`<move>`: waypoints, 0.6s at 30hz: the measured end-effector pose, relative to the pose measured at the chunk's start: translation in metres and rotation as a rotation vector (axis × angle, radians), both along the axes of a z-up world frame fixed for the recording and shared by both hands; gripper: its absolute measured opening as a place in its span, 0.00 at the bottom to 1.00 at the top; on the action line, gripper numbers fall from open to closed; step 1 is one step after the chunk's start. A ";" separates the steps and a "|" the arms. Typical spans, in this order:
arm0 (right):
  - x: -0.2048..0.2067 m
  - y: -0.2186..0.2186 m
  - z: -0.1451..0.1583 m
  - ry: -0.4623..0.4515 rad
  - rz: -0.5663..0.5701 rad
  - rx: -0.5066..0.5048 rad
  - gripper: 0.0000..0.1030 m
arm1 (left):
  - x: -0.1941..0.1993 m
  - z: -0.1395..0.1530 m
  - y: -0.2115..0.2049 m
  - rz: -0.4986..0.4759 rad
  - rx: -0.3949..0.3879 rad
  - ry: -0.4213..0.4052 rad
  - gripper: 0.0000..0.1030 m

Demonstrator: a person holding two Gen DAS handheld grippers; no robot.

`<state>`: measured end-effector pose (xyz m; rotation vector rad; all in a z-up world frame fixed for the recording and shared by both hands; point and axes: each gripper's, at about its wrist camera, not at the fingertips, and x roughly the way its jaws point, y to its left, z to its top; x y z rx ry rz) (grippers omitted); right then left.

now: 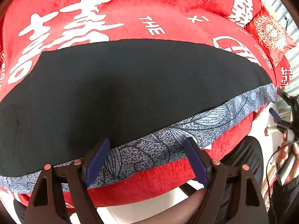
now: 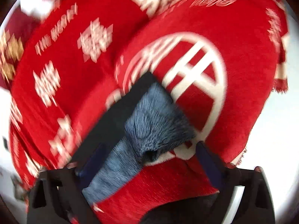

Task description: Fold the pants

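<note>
while i look down my left gripper [image 1: 145, 160], its blue fingers [image 1: 97, 160] stand wide apart with nothing pinched between them, hovering over the near edge of the pants [image 1: 130, 85]. the pants lie spread flat on a red blanket [image 1: 130, 18] printed with white characters; they are black, with a blue-grey leaf-patterned band [image 1: 186, 130] running along the edge closest to me. that band passes under the gap between the fingers, though i cannot tell whether the tips touch it. a red cushion [image 1: 271, 33] with gold embroidery sits at the far right of the blanket. at the right edge i see a hand [image 1: 287, 156] holding the other tool.

in the right wrist view everything is smeared. my right gripper [image 2: 147, 160] is spread wide as well, its fingers [image 2: 207, 160] clear of the cloth. one end of the pants [image 2: 130, 108] lies between them on the blanket [image 2: 243, 74], the patterned band [image 2: 155, 119] bunched at its corner.
</note>
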<state>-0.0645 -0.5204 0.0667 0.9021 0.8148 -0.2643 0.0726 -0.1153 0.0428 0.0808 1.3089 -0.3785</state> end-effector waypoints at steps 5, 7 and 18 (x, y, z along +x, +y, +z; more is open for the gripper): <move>-0.003 -0.007 -0.023 -0.007 -0.026 0.221 0.94 | 0.002 0.000 -0.001 0.009 -0.003 0.000 0.82; 0.001 -0.004 -0.038 -0.020 -0.033 0.299 0.94 | 0.001 -0.001 -0.002 0.004 0.001 -0.001 0.82; 0.032 -0.006 0.016 -0.155 0.041 0.067 0.14 | 0.002 -0.001 -0.002 0.011 0.001 0.002 0.82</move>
